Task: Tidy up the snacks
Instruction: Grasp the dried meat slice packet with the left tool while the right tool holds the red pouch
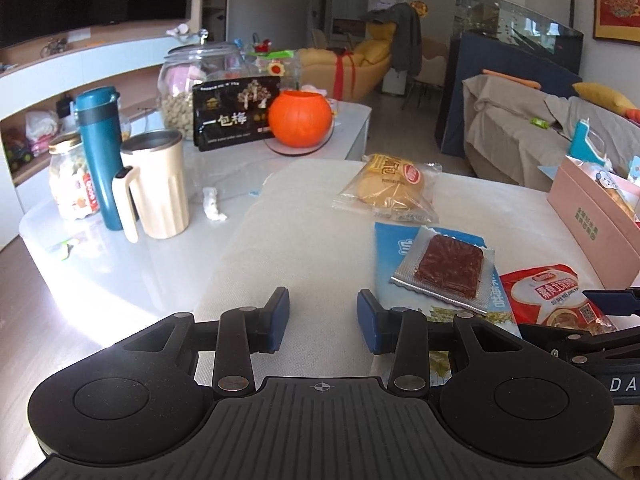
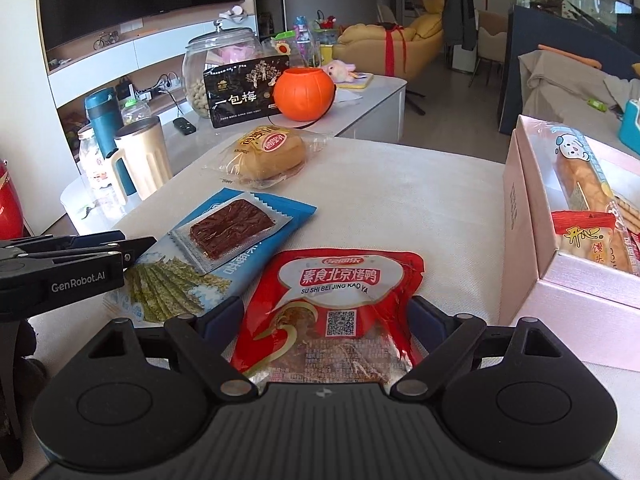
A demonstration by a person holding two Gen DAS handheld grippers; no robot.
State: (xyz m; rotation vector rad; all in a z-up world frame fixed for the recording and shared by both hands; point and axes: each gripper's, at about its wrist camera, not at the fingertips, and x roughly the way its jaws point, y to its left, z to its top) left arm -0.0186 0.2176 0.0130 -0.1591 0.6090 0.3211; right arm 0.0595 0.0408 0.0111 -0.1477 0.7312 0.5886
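left hand-held gripper (image 1: pixel 323 318): black ribbed body, blue pads, silver rivets (crosshair mark) | right hand-held gripper (image 2: pixel 326 320): same build | side lettering: "GenRobot.AI"

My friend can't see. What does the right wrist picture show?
The right claw straddles a red snack pack on a white cushion. A pink box holding snacks sits to its right; a blue pack and bread bun lie beyond.

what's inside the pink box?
The pink box holds a long bread packet and a red-and-white bun snack pack. Whatever lies beneath them is covered.
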